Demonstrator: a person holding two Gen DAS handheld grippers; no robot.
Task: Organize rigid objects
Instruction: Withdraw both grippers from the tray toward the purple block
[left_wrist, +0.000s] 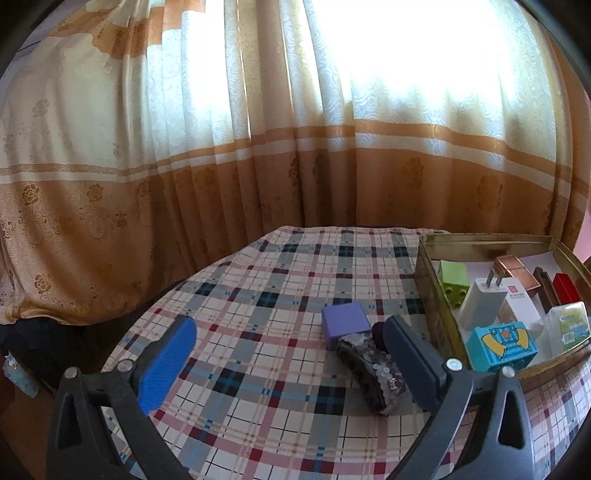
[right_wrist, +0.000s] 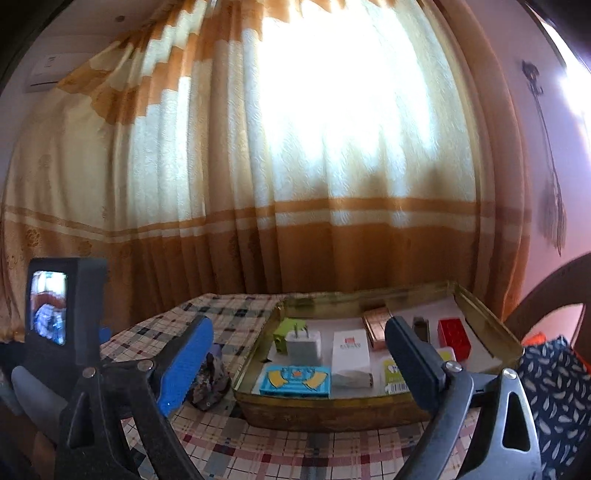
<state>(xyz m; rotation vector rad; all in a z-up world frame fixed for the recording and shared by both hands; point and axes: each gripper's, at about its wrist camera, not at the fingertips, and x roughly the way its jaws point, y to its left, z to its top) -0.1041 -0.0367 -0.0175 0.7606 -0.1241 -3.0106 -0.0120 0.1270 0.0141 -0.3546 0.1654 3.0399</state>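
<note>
Currently both grippers are being held wide apart over a plaid tablecloth (left_wrist: 258, 369), nothing clamped in either. No earlier view is available, so only the present state is being reported.

Left gripper (left_wrist: 291, 350): jaws spread, pads clear of everything. A dark speckled pouch (left_wrist: 373, 373) is lying between them, close to the right-hand finger at roughly 3 o'clock from the gap centre; contact with that finger cannot be told. A purple block (left_wrist: 345, 319) is sitting at the pouch's 11 o'clock, touching or just beside it.

A gold tin box (left_wrist: 432, 295) is standing at 2 o'clock in the left wrist view, lid off. Inside it are being kept a green brick (left_wrist: 452, 282), a white charger (left_wrist: 480, 302), a white carton (left_wrist: 521, 299), a copper tin (left_wrist: 515, 269), a red brick (left_wrist: 567, 290) and a teal box (left_wrist: 498, 347), the teal one at the near wall.

Right gripper (right_wrist: 299, 358): jaws spread, empty, being pointed at the tin box's near wall. The left unit's screen (right_wrist: 50, 306) is being seen at 9 o'clock. A curtain (right_wrist: 295, 166) is filling the background.
</note>
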